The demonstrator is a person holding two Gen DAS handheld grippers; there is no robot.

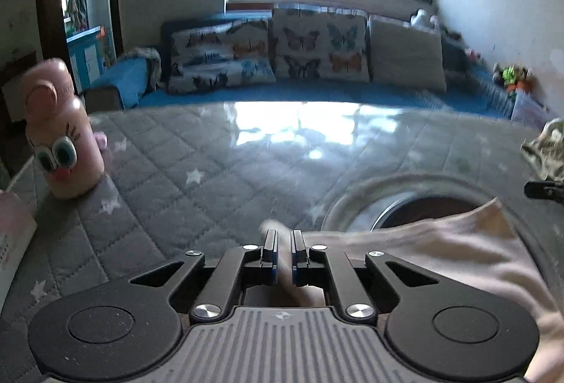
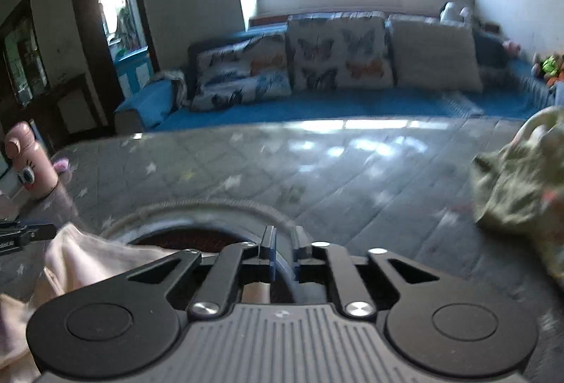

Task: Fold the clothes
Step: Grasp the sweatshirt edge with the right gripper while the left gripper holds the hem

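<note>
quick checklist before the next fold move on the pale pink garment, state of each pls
1. Left gripper shut on the pale pink garment: ok, cloth sits between its closed fingers.
2. Right gripper gripping the same garment: cannot tell, jaws nearly shut but cloth at the tips is not clearly visible.
3. Quilted table cover ahead free for laying down: ok.
4. Pink bottle clear of the garment: ok, upright at far left.
5. Green patterned garment apart from the pink one: ok, lying to the right.
</note>
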